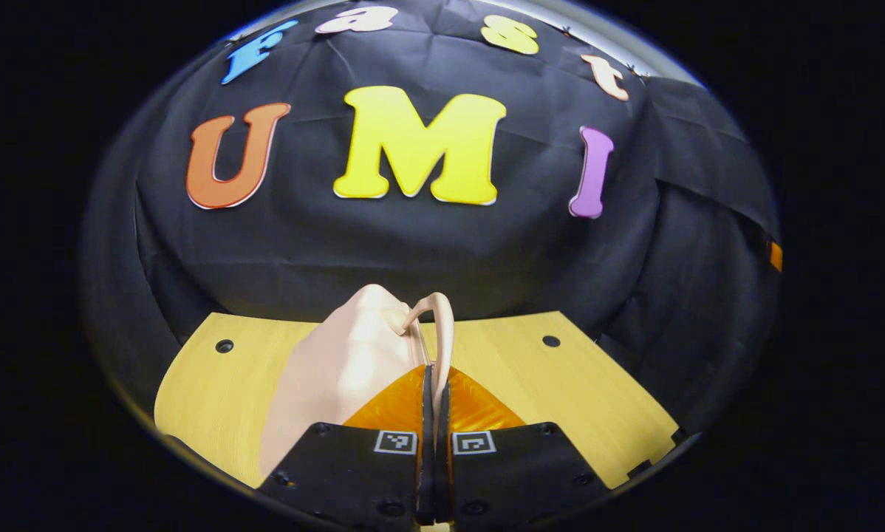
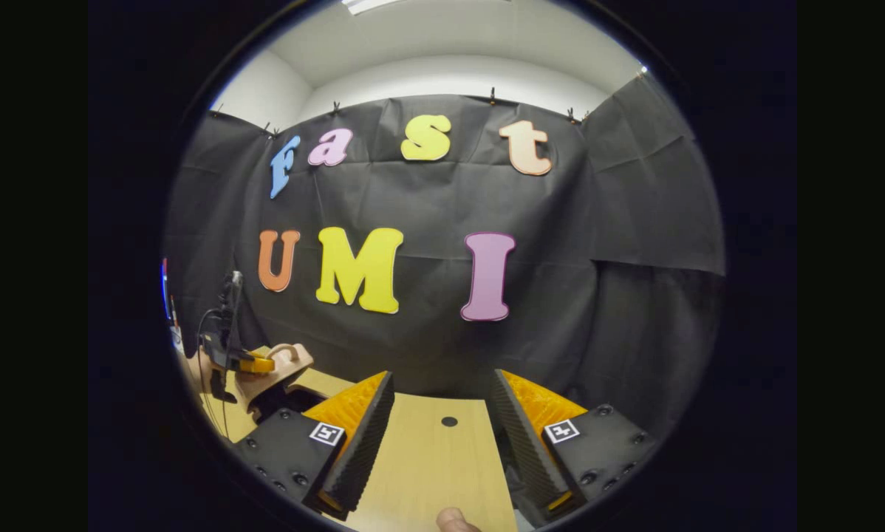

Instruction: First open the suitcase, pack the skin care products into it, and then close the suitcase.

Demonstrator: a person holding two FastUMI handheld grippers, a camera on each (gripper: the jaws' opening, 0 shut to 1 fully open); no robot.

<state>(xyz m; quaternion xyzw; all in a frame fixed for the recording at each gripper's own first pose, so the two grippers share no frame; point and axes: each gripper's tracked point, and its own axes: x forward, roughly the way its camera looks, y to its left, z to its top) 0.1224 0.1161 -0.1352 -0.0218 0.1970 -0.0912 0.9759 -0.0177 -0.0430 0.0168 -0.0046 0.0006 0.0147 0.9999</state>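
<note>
Two fingers of the left gripper [image 1: 434, 403] are pressed nearly together on the thin edge of the pale pink suitcase [image 1: 339, 369], just beneath its curved handle [image 1: 435, 318]. The shell looks smooth, hard and rounded, a glossy moulded plastic, so I'd judge the pinch a slippery one: if the hand lifts or twists too fast, the rim could slide out and the lid drop, or the light case could skid over the table [image 1: 575, 399]. That tabletop is yellowish wood-grain board, flat and slick, with small dark holes in it. Off to the side the right gripper [image 2: 442, 414] hangs released, its ridged pads well apart over bare wood, holding nothing; from its view the suitcase [image 2: 280, 369] sits far left with the other gripper clamped at its top. No skin care products can be made out. Behind everything hangs creased black cloth [image 2: 634, 222].
</note>
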